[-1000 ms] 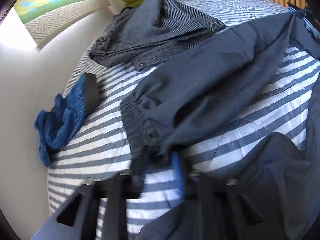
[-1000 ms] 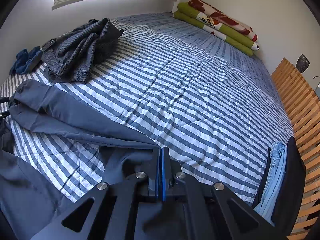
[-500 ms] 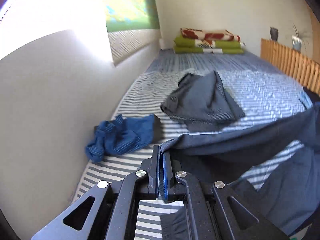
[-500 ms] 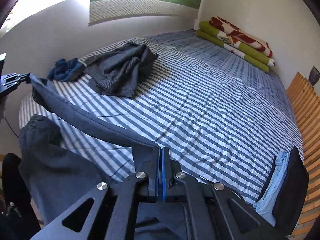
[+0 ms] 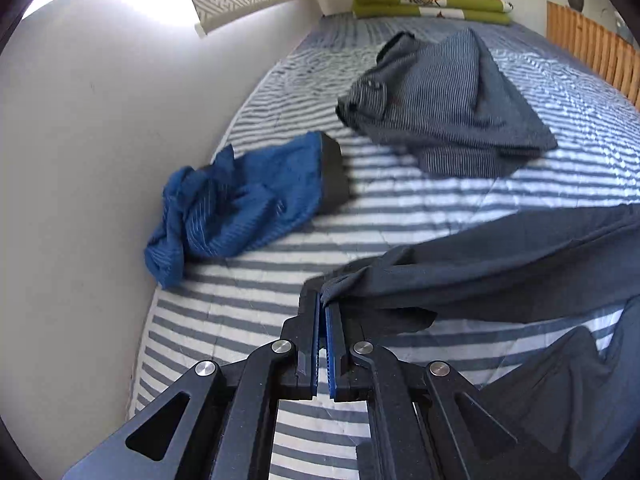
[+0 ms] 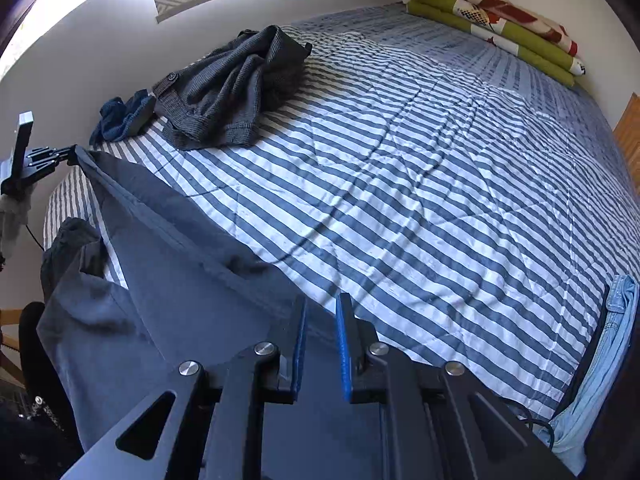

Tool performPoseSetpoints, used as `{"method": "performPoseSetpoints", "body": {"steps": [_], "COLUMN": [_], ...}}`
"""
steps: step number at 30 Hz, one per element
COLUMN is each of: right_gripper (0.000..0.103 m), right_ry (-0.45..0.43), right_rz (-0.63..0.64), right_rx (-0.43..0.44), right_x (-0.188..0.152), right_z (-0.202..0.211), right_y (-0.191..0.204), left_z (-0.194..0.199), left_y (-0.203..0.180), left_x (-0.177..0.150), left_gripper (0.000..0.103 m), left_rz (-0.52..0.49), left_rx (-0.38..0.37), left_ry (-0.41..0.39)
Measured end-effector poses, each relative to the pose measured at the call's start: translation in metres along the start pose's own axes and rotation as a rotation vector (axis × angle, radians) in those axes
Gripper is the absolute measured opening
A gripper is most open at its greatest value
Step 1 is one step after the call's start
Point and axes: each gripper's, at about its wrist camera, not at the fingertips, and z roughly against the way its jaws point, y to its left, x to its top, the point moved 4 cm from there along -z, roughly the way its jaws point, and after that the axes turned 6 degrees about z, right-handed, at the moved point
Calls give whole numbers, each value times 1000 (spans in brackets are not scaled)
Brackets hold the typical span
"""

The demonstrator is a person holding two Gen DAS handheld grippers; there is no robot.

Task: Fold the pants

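Note:
The dark navy pants (image 5: pixel 500 256) hang stretched above the striped bed. My left gripper (image 5: pixel 322 305) is shut on a corner of their edge, and the cloth runs off to the right. In the right wrist view that same left gripper (image 6: pixel 71 153) holds the corner up at the far left, near the wall. The pants (image 6: pixel 168 272) slope from there down to my right gripper (image 6: pixel 321 312), whose blue-padded fingers (image 6: pixel 343 340) stand apart. Dark cloth lies under and between them without being pinched. The lower part of the pants droops off the bed's near edge.
A grey striped garment (image 5: pixel 444 104) lies crumpled on the striped bedspread (image 6: pixel 420 184). A blue cloth (image 5: pixel 232 204) lies by the white wall (image 5: pixel 100 160). Folded green and red blankets (image 6: pixel 500 24) lie at the head. Light blue jeans (image 6: pixel 600 364) hang at the right edge, near wooden slats (image 5: pixel 592 48).
My right gripper has opened and let go of the pants' edge it was pinching. The left gripper, open a second ago, shut on the corner, lifted it and still holds it.

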Motion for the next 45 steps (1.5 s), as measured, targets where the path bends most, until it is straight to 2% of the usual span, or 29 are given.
{"method": "performPoseSetpoints", "body": {"steps": [1, 2, 5, 8, 13, 16, 18, 19, 22, 24, 26, 29, 31, 33, 37, 40, 44, 45], "right_gripper": [29, 33, 34, 34, 34, 33, 2, 1, 1, 1, 1, 1, 1, 1, 1, 1, 1, 1], "right_ry": [5, 5, 31, 52, 81, 84, 115, 132, 38, -42, -122, -232, -273, -262, -163, -77, 9, 23], "right_rz": [11, 25, 76, 170, 260, 298, 283, 282, 290, 248, 218, 187, 146, 127, 77, 75, 56, 55], "right_rx": [-7, -30, -21, -38, 0, -63, -85, -116, -167, -165, -178, -218, -253, -311, -411, -488, -530, -543], "right_x": [-5, -9, -18, -27, -38, -38, -39, -40, -41, -42, -43, -36, -24, -10, 19, 32, 36, 35], "right_z": [2, 3, -1, -12, -27, -33, -41, -42, -10, 27, 66, 115, 127, 114, 44, -14, -64, -71], "right_y": [-5, -9, -15, -5, 17, 21, 19, 19, 27, 30, 33, 35, 28, 16, -16, -34, -55, -59], "left_z": [-1, -3, -7, -6, -4, 4, 16, 23, 63, 99, 129, 146, 134, 101, 8, -56, -107, -113], "left_y": [-1, -2, 1, 2, 1, 2, 2, 3, 12, 21, 25, 26, 19, 9, -15, -36, -58, -64], "left_x": [-4, -6, -6, -2, 2, 4, 3, 3, -1, -5, -3, 14, 35, 61, 103, 124, 136, 140], "left_gripper": [2, 2, 2, 2, 2, 2, 2, 2, 2, 2, 2, 2, 2, 2, 2, 2, 2, 5], "left_rz": [-2, -5, 13, 14, 2, 13, 14, 14, 59, 104, 108, 97, 67, 44, -10, -41, -37, -36], "left_rx": [3, 7, 10, 15, 29, 31, 33, 42, 40, 11, 9, -8, -11, -20, 23, 54, 48, 46], "left_ry": [5, 9, 17, 15, 19, 5, -14, -27, -101, -165, -217, -243, -221, -173, -54, 8, 44, 43]}}
